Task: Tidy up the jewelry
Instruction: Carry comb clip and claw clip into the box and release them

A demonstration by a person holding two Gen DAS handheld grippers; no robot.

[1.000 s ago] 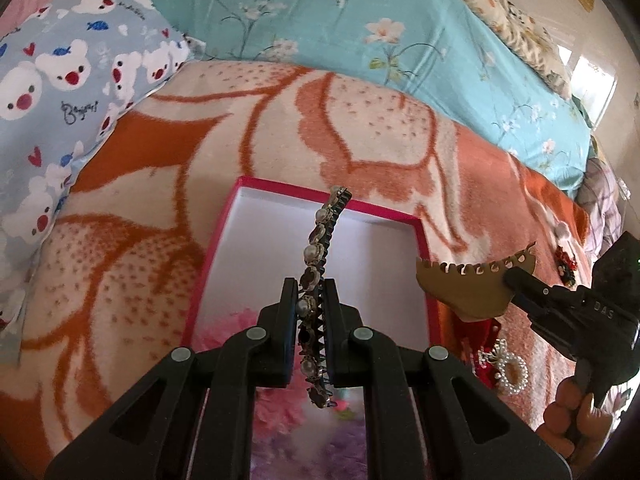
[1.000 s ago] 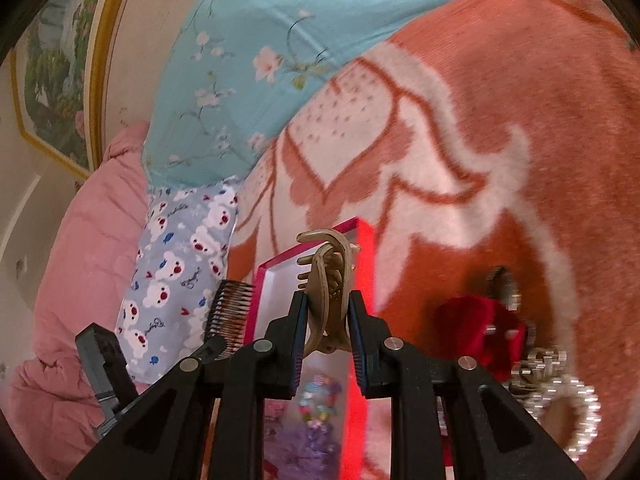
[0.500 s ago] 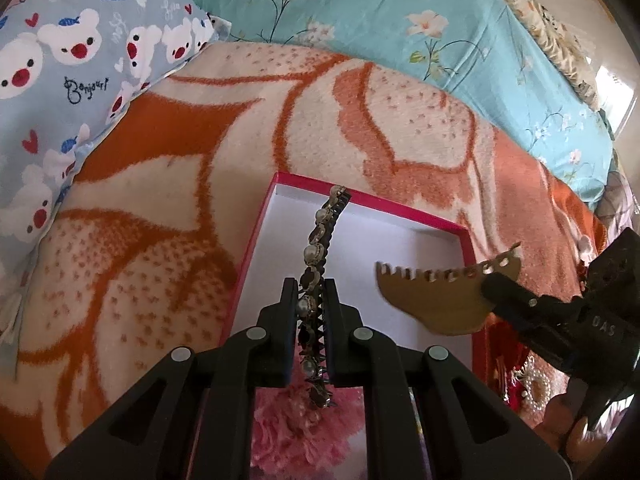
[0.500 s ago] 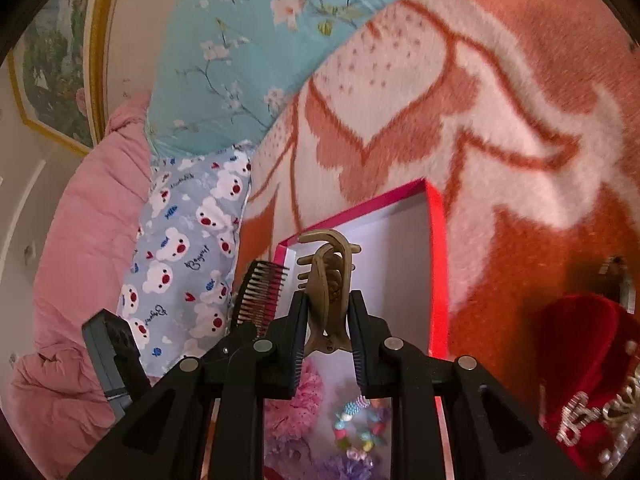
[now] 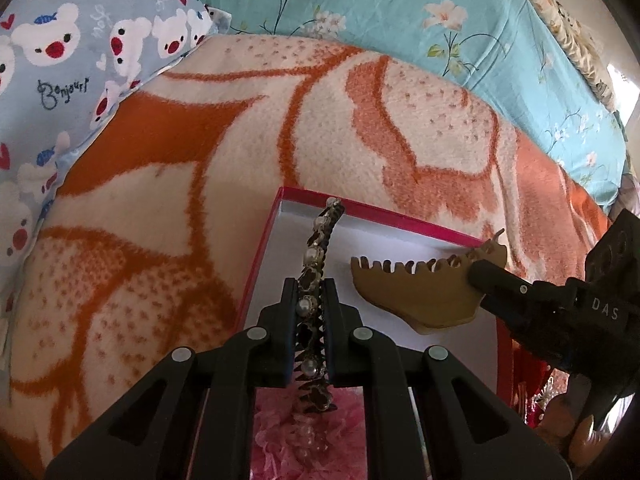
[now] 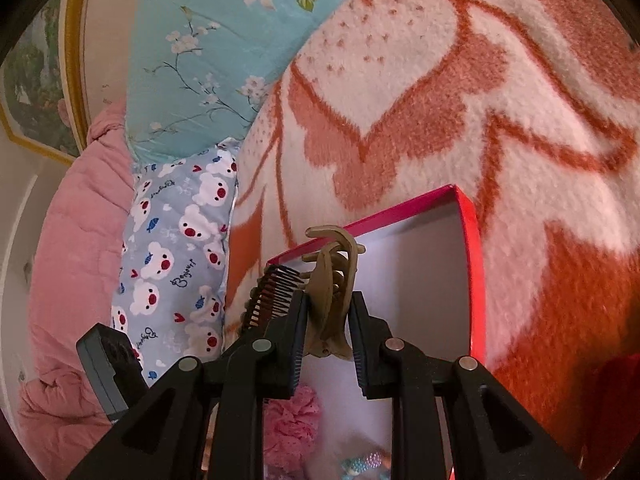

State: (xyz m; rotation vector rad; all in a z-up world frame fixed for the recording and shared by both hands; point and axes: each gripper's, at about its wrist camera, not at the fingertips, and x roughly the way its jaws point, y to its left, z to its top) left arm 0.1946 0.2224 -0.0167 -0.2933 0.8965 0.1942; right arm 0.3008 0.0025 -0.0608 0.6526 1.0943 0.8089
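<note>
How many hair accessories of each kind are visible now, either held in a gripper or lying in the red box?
Pearl-decorated hair comb, held by the left gripper: 1
Tan claw clip, held by the right gripper: 1
Pink scrunchie in the red box: 1
Beaded pastel piece in the box: 1
Total: 4

- The left wrist view sits just behind the left gripper, looking steeply down, close over the near left side of the red box on the blanket.
- The right wrist view sits behind the right gripper, tilted less, facing the box's far left corner.
- Both share the box, the bear pillow and each other's gripper.
</note>
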